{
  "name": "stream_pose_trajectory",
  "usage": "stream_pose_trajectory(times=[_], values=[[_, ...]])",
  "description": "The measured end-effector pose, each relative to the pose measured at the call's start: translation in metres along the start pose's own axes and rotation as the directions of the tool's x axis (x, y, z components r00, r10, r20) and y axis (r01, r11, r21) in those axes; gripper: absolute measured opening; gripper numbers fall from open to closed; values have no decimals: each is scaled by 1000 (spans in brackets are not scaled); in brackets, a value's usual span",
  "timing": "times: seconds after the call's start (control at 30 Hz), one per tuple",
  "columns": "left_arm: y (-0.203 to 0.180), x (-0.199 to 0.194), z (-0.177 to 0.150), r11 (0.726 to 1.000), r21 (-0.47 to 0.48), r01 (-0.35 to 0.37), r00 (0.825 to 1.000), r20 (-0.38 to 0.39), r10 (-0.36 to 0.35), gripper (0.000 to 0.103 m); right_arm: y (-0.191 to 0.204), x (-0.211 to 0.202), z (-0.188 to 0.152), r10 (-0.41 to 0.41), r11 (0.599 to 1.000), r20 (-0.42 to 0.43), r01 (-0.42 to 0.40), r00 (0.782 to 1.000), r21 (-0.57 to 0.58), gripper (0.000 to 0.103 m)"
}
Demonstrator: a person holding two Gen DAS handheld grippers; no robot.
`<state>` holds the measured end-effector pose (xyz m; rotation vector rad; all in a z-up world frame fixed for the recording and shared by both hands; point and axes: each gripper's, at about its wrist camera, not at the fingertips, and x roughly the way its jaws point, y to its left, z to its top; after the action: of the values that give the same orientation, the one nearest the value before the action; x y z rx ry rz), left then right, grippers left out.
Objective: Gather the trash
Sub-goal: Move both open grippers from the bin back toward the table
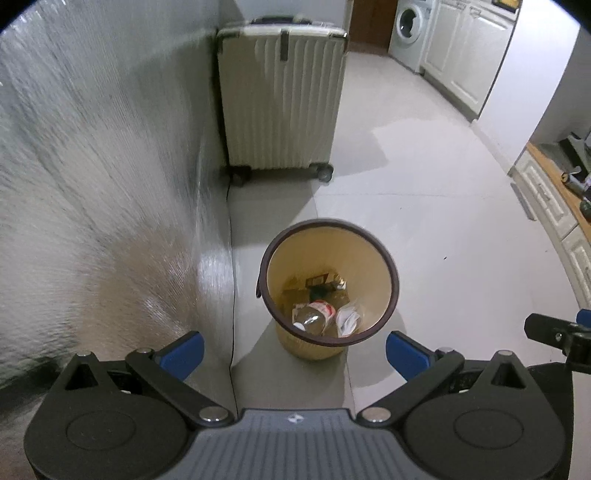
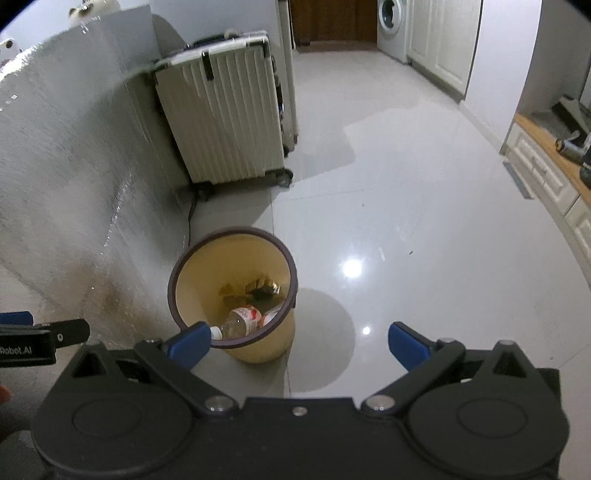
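While above bin (image 1: 384, 258), jaws wide.

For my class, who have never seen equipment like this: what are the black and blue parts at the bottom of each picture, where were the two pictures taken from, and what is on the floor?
No robot here: a person carries one tool in each hand. Each picture comes from a camera on one tool, looking forward between its blue fingers. One shows the left hand-held gripper, the other the right hand-held gripper. Both are open and hold nothing. On the tiled floor stands a yellow bin containing a plastic bottle and other rubbish. Behind it stands a pale suitcase; a washing machine is farther back.
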<state>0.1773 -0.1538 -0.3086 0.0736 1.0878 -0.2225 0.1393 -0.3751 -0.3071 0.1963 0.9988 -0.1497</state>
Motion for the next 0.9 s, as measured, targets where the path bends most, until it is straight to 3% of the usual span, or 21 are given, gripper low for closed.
stream_pose_trajectory(times=[0.27,0.47,0.67,0.9], values=[[-7,-61,0,999,19,29,992,119,-31,103,-5,-57,-5,-13,1000,92,14,996,-2,103],[-12,-108,-1,998,40,46,976,213,-53,103,-6,-104,-6,-12,1000,181,13,983,-5,103],[-19,-165,-1,996,66,65,944,320,-83,103,-6,-154,-2,-5,1000,283,8,959,-7,103],[-17,-227,-2,992,85,91,889,443,-119,103,6,-205,5,17,999,387,-4,922,-34,103]])
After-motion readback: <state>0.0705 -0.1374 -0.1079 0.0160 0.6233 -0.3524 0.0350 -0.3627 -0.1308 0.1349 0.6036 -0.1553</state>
